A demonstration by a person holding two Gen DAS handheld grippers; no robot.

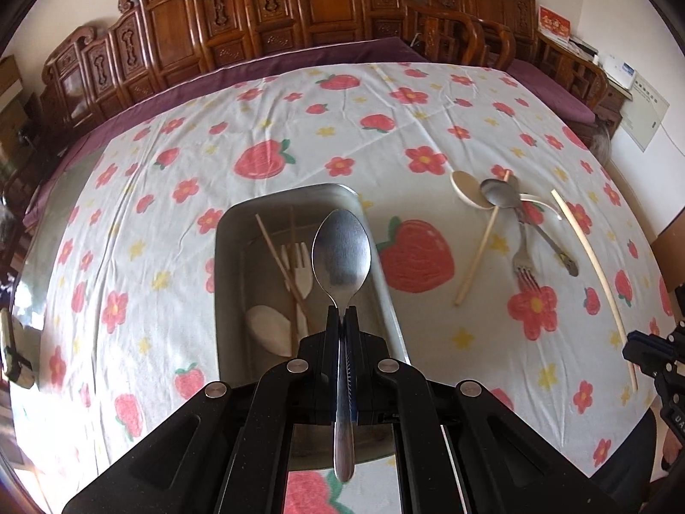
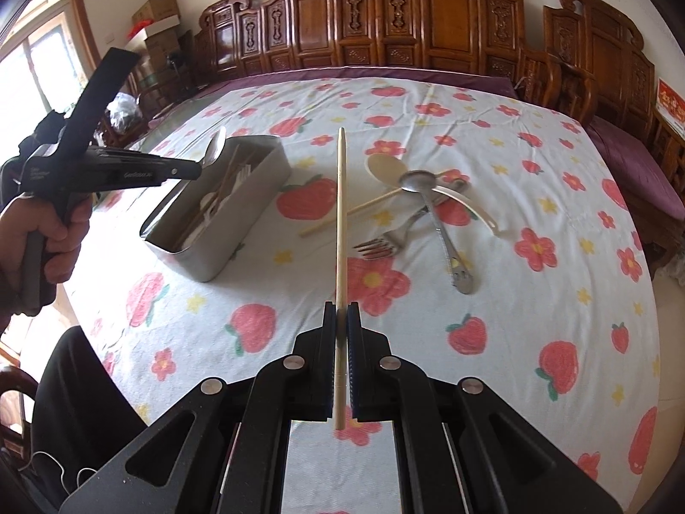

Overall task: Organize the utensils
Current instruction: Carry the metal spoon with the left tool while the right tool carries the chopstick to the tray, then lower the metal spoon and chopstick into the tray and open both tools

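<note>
Utensils fill the metal tin; left tongs clench a spoon, right tongs a chopstick.

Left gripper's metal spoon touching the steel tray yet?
Apart. Right wrist view: the metal spoon, clamped in the left gripper, hangs above the steel tray rim, with tablecloth visible between.

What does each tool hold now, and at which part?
The left tool grips a metal spoon at the neck below its bowl. The right tool grips a wooden chopstick near its thick end.
</note>
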